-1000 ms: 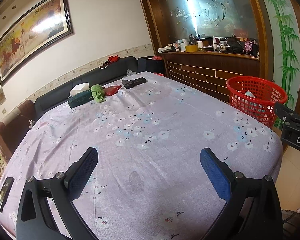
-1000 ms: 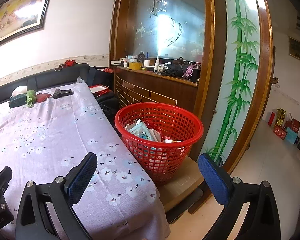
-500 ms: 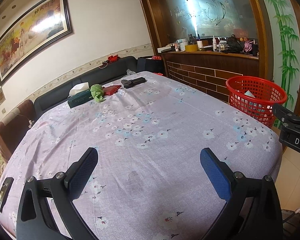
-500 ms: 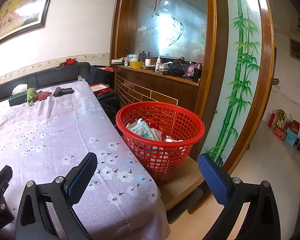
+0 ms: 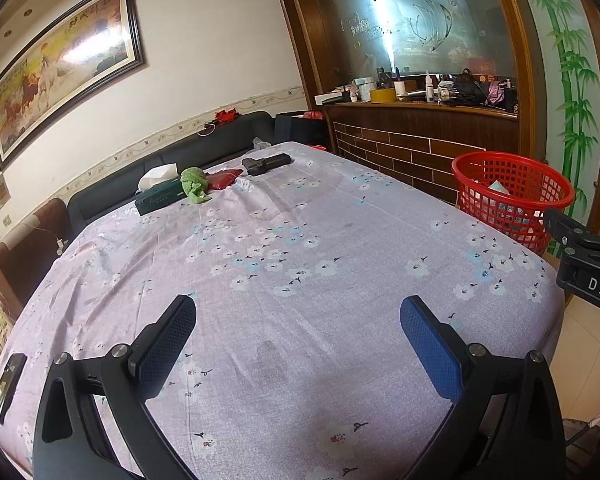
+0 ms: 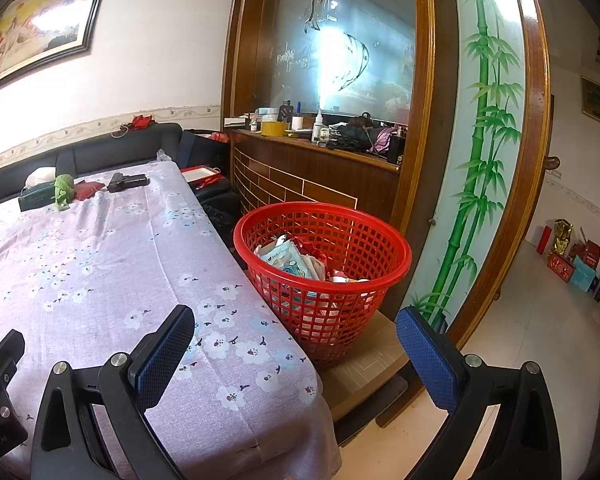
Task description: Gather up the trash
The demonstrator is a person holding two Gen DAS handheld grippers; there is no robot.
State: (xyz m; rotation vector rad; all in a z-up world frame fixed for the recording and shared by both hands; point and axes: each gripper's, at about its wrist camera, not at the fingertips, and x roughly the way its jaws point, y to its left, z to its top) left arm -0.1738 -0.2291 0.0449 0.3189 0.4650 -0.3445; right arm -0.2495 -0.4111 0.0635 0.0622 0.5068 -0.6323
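The desk (image 5: pixel 300 240), under a lilac flowered cloth, fills the left wrist view. Off its right edge the round red basket (image 6: pixel 324 264) stands upright on a low wooden stand (image 6: pixel 372 356), mouth up, with crumpled wrappers (image 6: pixel 296 260) heaped inside. The left tongs (image 5: pixel 296 344) hover above the bare near cloth, spread wide and empty. The right tongs (image 6: pixel 296 348) are also wide and empty, aimed at the desk corner and basket. At the far end lie a dark green tissue box (image 5: pixel 158 196), its long axis along that edge, a green cloth (image 5: pixel 194 184), a red pouch (image 5: pixel 224 179) and a black case (image 5: pixel 266 163).
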